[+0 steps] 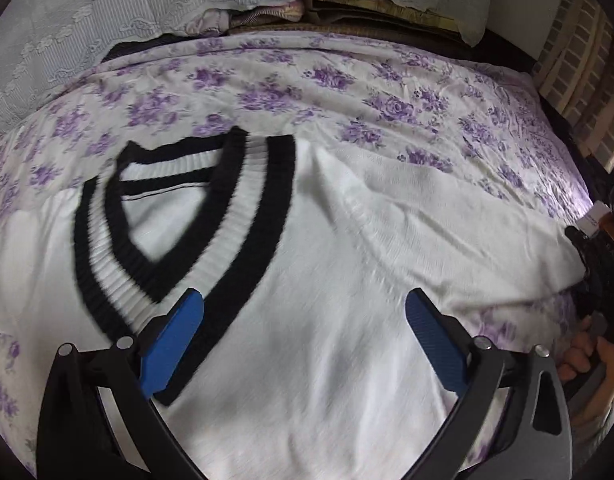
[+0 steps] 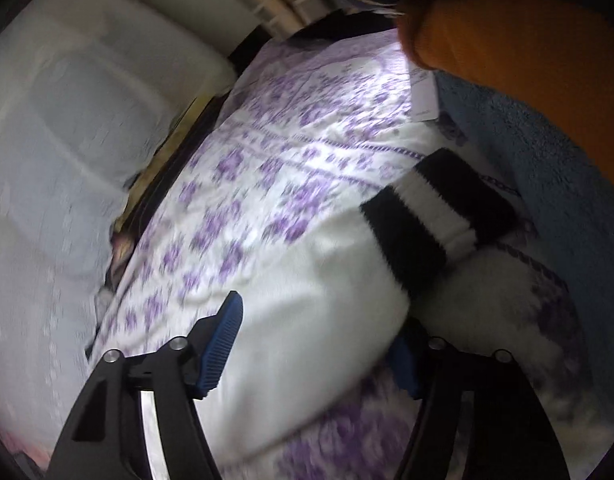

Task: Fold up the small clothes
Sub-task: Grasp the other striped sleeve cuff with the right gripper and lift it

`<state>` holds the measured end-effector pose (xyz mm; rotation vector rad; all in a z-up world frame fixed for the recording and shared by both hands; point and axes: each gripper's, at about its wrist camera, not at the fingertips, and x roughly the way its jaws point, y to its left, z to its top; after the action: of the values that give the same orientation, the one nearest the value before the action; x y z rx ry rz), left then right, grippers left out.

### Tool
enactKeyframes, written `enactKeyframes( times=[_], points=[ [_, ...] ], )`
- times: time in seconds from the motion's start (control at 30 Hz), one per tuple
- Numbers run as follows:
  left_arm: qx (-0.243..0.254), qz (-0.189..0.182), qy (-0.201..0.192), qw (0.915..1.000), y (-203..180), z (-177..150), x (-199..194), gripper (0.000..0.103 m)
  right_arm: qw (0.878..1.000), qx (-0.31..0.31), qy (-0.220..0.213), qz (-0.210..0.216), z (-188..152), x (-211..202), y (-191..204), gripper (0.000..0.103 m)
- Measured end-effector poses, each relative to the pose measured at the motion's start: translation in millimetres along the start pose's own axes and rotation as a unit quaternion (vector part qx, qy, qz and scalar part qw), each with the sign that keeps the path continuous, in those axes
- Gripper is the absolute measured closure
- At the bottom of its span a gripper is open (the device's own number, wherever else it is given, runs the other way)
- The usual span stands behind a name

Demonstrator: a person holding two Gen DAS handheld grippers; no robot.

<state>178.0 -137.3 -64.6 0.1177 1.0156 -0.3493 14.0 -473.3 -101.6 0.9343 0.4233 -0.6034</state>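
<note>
Left view only: V-neck collar (image 1: 179, 216), black with a white stripe, and a hand (image 1: 587, 360) at the right edge. Right view only: striped cuff (image 2: 435, 220), orange sleeve (image 2: 527, 60).

Sweater (image 1: 327, 280): white knit, lying flat on the floral bedsheet (image 1: 347, 80).

Left gripper (image 1: 303, 308): jaws wide, empty, above the chest.

Right gripper (image 2: 319, 320): jaws spread astride the sweater's sleeve; actual grip cannot be told.
</note>
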Motion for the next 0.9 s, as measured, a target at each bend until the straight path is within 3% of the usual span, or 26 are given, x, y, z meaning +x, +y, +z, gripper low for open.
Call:
enactKeyframes(
  times=[0.1,0.23,0.3,0.37,0.43,0.5,0.63,0.77,0.83,0.9],
  points=[
    [-0.018,0.008,0.009,0.9998,-8,17,22,0.005,0.999,-0.019,-0.024,-0.02,6,12,2,0.047],
    [-0.034,0.01,0.027,0.999,-17,28,52,0.005,0.999,-0.016,-0.029,-0.009,14,17,1,0.061],
    [-0.006,0.047,0.023,0.9986,-28,23,65,0.004,1.0,-0.022,-0.022,0.004,15,19,3,0.081],
    [0.032,0.079,-0.012,0.9962,-41,15,65,0.004,0.998,-0.054,-0.015,0.014,13,19,13,0.087],
    [0.036,0.074,-0.012,0.9965,-41,14,62,0.004,0.996,-0.087,-0.016,0.025,10,14,23,0.09],
    [0.025,0.044,0.0,0.9987,-31,17,59,0.005,0.994,-0.104,-0.017,0.039,9,11,29,0.094],
    [0.0,-0.003,0.008,1.0,-2,17,45,0.005,0.994,-0.099,0.01,0.054,12,15,27,0.094],
    [-0.001,0.025,0.008,0.9997,37,13,34,0.005,0.993,-0.091,0.016,0.075,12,11,24,0.094],
    [-0.004,0.042,0.009,0.9991,59,11,30,0.005,0.992,-0.089,0.022,0.09,11,9,25,0.086],
    [-0.013,0.057,0.008,0.9983,84,7,25,0.005,0.993,-0.07,0.014,0.095,12,5,20,0.05]
  ],
)
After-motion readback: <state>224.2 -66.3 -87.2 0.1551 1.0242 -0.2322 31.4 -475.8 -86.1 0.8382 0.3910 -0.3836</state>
